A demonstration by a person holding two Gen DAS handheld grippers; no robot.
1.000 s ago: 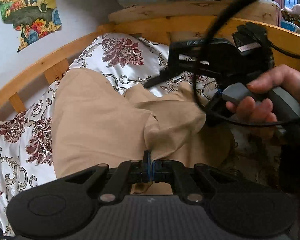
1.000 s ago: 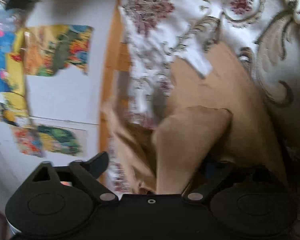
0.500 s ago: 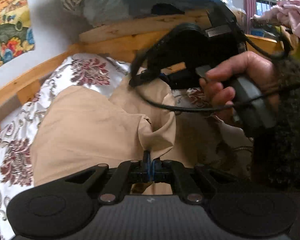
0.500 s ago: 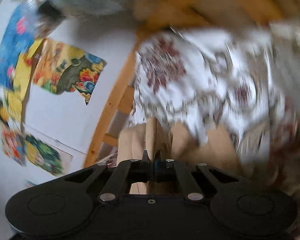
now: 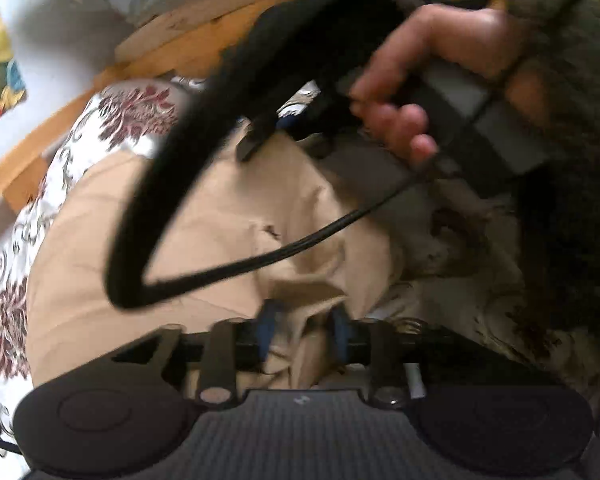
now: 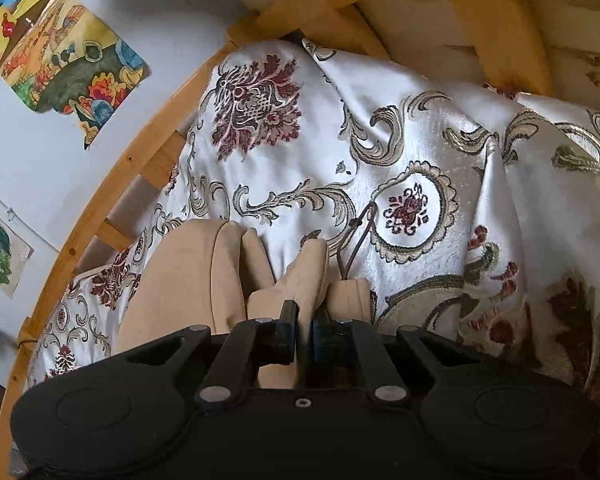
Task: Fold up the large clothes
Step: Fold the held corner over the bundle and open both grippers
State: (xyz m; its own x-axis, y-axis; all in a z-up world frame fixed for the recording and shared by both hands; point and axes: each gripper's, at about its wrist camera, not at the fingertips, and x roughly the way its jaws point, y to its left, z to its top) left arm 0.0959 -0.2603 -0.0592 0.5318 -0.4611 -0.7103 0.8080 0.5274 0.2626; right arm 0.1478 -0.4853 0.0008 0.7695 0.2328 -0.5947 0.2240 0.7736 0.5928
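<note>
Folding in progress on the floral bedspread (image 6: 380, 128), which fills most of both views; wooden bed frame (image 6: 100, 208) curves along the left. Tan garment (image 5: 148, 232) lies mid-frame, lower centre in the right wrist view. Right gripper (image 6: 305, 334) pinches a bunched tan fold between nearly closed fingers. Left gripper (image 5: 302, 332) stands spread, cloth lying loose between its blue pads (image 5: 265, 330). Right hand (image 5: 432, 80) upper right, blurred. Judgement: keep the pinch firm, lay the edge flat, mind the dangling black cable (image 5: 204, 184). No legible writing or brand.
</note>
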